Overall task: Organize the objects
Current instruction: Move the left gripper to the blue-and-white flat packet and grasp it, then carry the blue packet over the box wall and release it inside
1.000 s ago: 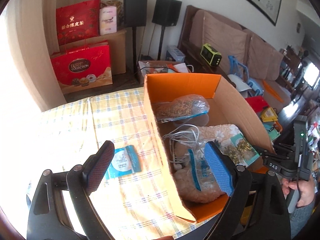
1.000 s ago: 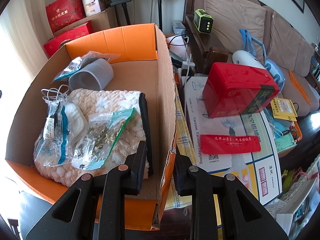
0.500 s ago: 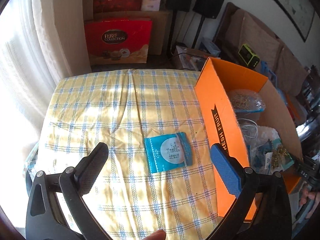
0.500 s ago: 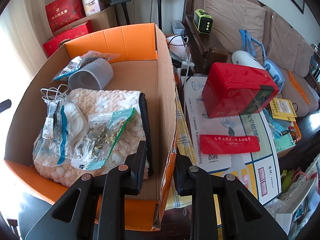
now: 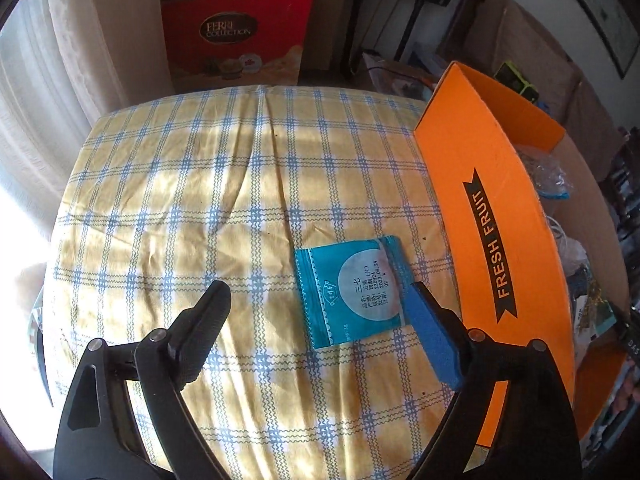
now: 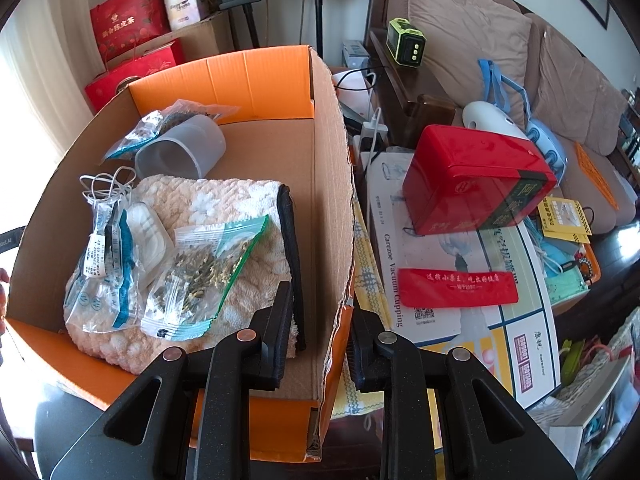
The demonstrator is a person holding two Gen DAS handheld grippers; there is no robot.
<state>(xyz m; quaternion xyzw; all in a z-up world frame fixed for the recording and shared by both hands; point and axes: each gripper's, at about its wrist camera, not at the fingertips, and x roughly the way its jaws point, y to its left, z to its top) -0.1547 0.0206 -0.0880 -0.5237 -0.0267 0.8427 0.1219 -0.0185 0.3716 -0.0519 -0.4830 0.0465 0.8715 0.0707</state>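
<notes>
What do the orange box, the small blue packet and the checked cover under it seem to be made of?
Orange "FRESH FRUIT" box: corrugated cardboard, printed matte outside, raw brown inside; the torn edge shows the fluting.
Small blue packet: probably plastic or foil film, slightly glossy, with crimped, serrated seams.
Yellow-and-blue checked cover: woven cloth, matte, with soft creases.

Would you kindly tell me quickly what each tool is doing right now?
Left tool: open, jaws closing, above the teal packet, not gripping it.
Right tool: shut on the cardboard box wall.
</notes>
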